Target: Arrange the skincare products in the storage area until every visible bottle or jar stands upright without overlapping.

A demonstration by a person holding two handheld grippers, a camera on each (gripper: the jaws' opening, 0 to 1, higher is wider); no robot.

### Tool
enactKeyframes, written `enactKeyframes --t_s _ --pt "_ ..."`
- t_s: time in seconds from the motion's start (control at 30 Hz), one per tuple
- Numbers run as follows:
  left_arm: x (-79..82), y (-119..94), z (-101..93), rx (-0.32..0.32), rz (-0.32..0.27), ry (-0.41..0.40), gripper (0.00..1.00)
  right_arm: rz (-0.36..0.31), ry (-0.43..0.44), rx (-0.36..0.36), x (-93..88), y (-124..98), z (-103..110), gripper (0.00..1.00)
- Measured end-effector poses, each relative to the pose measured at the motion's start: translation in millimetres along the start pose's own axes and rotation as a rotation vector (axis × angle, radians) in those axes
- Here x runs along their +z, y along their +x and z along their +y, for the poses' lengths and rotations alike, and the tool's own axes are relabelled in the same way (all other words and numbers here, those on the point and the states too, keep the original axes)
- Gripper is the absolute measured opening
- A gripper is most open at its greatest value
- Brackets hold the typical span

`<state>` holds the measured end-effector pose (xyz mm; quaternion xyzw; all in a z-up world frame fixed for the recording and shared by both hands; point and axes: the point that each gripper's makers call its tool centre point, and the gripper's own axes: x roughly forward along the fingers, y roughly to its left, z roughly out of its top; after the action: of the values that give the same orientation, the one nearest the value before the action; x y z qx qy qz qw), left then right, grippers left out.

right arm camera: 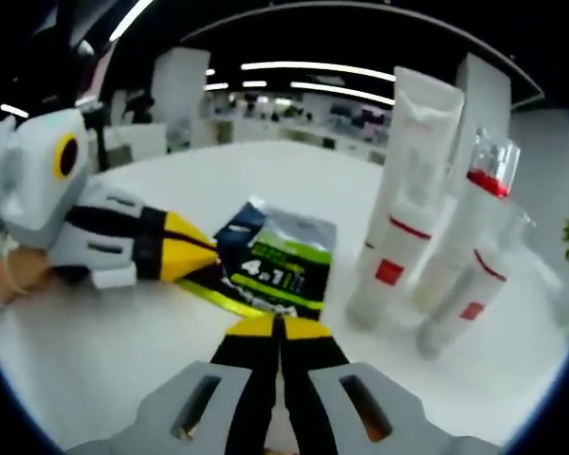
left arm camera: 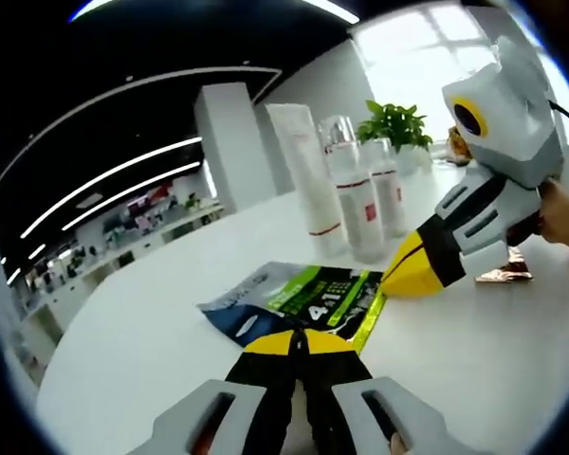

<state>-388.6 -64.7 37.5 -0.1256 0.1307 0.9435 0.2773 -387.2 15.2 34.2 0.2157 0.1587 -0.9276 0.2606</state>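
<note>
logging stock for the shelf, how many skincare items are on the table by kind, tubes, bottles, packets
tube: 1, the tall white tube standing upright
bottles: 2, the taller bottle and the shorter bottle, both upright with red labels
packet: 1, the flat packet lying on the table
total: 4
</note>
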Motion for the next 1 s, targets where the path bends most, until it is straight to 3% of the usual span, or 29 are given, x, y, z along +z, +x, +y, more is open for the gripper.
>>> enactKeyframes --t_s 0.1,0.23,0.3,0.57,0.77,1.0 --pt "9.7 -6 0.7 -0.018 -0.049 -0.040 0.04 -0.040 -0.003 0.013 7.3 -3 1 0.00" --pt "14.6 -11 5.4 0.009 -0.086 -0.030 0.07 -0.109 0.016 0.066 17.7 -5 9 0.00" --pt "19.1 -13 8.8 0.024 -0.111 -0.036 0.10 -0.148 0.030 0.102 22.4 -5 14 0.05" --pt "26.0 -23 28.8 0.071 -0.173 -0.115 0.12 -0.227 0.116 0.215 34.5 -13 25 0.07" --pt "22.3 -26 33.4 0.087 -0.157 -0.104 0.12 -0.210 0.128 0.255 31.6 -12 33 0.08" --pt "32.0 -41 28.4 0.072 -0.194 -0.133 0.05 -0.170 0.133 0.330 28.3 -13 50 0.00"
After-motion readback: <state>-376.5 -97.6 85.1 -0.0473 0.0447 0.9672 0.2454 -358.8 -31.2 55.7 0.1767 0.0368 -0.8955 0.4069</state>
